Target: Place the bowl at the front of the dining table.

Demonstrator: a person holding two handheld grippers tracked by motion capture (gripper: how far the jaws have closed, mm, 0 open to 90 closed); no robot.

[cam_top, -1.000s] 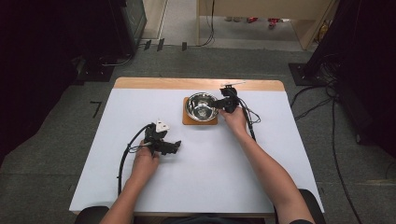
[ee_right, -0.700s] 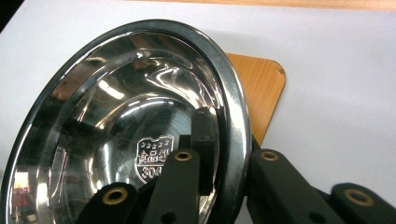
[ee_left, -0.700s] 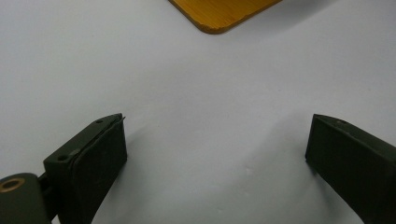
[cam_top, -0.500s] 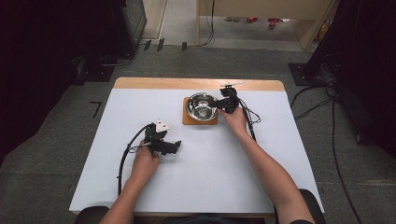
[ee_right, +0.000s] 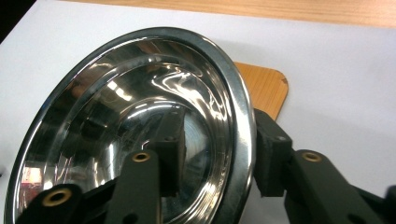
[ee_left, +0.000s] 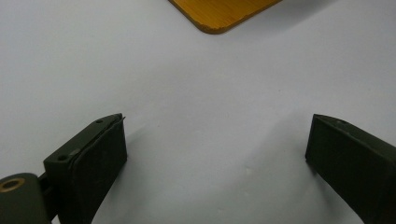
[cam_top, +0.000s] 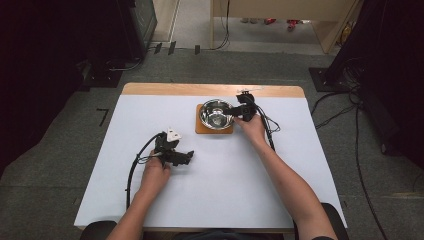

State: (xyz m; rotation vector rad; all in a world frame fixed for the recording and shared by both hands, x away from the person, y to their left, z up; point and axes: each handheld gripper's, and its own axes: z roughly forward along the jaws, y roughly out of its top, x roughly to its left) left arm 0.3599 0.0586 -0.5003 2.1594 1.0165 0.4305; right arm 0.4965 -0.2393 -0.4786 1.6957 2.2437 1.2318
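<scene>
A shiny steel bowl (cam_top: pixel 216 114) sits on a small wooden board (cam_top: pixel 200 130) at the back middle of the white table. My right gripper (cam_top: pixel 239 111) is at the bowl's right rim. In the right gripper view one jaw is inside the bowl (ee_right: pixel 116 121) and the other outside the rim. The jaws have just been opening, and the inner pad (ee_right: pixel 173 140) stands off the wall, so my right gripper (ee_right: pixel 219 121) is open around the rim. My left gripper (cam_top: pixel 189 156) rests on the table at front left. Its jaws are wide apart over bare cloth (ee_left: pixel 215 130).
A corner of the wooden board (ee_left: pixel 224 14) shows ahead of the left gripper. The table's wooden back edge (cam_top: pixel 165 89) runs behind the bowl. Cables trail from both grippers across the white cover, and dark equipment stands on the floor around the table.
</scene>
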